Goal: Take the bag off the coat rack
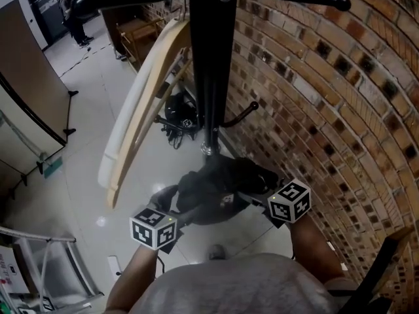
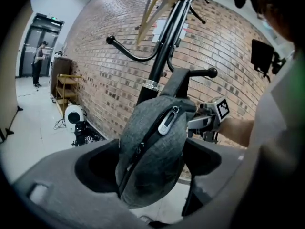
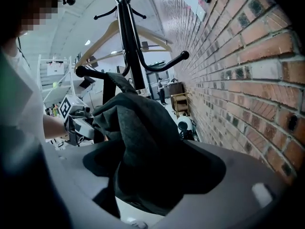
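A dark grey zippered bag [image 1: 213, 187] [image 2: 152, 151] [image 3: 138, 142] hangs by its strap from a low hook [image 2: 200, 73] of the black coat rack [image 1: 213, 57], close to the floor. My left gripper [image 1: 171, 207] [image 2: 152, 168] is at the bag's left side. Its jaws are spread wide around the bag's end, with dark gaps on both sides. My right gripper [image 1: 254, 190] [image 3: 152, 173] is at the bag's right side, also spread wide, and the bag's fabric droops between its jaws. Each gripper shows in the other's view, the left gripper [image 3: 78, 123] and the right gripper [image 2: 209, 120].
A brick wall [image 1: 340, 110] runs close along the right. Wooden hangers [image 1: 141, 110] hang from the rack's upper arms, left of the pole. Black gear and cables [image 1: 178, 116] lie on the tiled floor behind the rack. A brown partition [image 1: 29, 70] stands at left, with a person [image 1: 73, 12] far off.
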{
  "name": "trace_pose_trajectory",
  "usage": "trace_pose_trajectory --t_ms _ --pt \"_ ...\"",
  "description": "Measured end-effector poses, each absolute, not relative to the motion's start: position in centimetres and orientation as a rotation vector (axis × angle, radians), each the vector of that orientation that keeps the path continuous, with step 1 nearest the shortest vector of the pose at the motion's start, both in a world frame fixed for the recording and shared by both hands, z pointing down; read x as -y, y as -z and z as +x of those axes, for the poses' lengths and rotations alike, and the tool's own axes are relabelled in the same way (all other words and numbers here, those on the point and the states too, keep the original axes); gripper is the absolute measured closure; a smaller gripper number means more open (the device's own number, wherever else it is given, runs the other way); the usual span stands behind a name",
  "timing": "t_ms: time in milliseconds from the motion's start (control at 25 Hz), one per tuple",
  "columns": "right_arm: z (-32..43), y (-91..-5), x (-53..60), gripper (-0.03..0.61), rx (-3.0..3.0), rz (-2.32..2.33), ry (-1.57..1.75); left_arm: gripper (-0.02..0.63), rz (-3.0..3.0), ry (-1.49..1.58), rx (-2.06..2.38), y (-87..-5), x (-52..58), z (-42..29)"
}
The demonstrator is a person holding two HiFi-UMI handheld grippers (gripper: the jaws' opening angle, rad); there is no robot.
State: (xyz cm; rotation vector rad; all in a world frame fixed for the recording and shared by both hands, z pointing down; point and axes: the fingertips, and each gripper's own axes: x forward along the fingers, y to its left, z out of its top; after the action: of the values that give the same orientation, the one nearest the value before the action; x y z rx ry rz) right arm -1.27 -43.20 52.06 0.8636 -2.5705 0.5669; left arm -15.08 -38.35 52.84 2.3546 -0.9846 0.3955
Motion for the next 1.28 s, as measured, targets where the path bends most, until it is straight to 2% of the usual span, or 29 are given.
trace_pose_trajectory --t_ms 80,320,520,840,1280 --pt "-1.3 -52.1 43.2 0.203 2.574 0.867 -0.579 0.195 2.334 -0.356 0.995 -52.8 38.7 -15.1" --pt "-1.7 -52.0 42.2 0.307 2.559 0.868 -0.670 0.324 2.282 -0.340 1.005 -52.8 38.8 -15.0" --pt "-2.4 -50.5 40.2 0.381 2.590 0.835 -0.706 0.350 2.283 -0.333 1.012 -51.3 37.5 -15.2" --pt "-1.5 -47.9 34.9 0.391 2.651 0.841 -0.665 0.353 2.332 -0.324 1.046 -48.6 32.7 -14.2" --pt "3.6 -47.1 17.9 0.391 2.661 0.823 -0.659 0.354 2.334 -0.285 1.062 -47.7 15.8 -9.3"
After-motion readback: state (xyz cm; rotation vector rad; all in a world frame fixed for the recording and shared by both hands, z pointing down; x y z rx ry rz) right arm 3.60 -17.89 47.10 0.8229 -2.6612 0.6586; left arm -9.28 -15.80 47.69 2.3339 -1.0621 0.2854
